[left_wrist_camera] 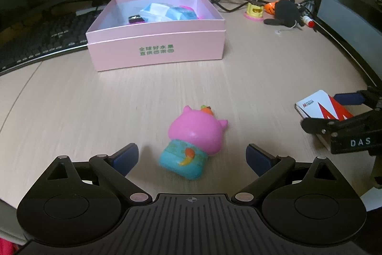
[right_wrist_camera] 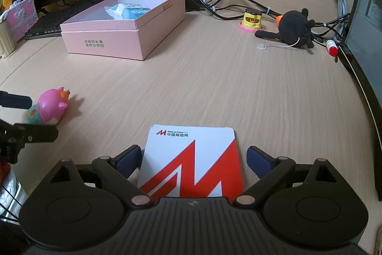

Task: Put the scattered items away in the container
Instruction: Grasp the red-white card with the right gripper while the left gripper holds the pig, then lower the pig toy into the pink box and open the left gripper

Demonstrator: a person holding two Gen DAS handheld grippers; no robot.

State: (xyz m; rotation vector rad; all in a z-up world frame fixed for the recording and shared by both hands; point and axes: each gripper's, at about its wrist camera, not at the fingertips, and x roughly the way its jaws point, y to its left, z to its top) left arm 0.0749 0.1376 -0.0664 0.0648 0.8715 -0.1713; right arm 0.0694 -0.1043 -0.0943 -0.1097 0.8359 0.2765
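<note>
A pink open box sits on the desk with several small packets inside; it also shows in the right wrist view. A pink and teal toy figure lies on its side between the fingers of my open left gripper, untouched; it also shows in the right wrist view. A white and red card box lies flat between the fingers of my open right gripper; it also shows in the left wrist view. A yellow toy and a black plush lie at the back right.
A keyboard and a monitor stand behind the box on the left. Cables run along the back. A dark computer case borders the right. A small pink chest stands at the far left.
</note>
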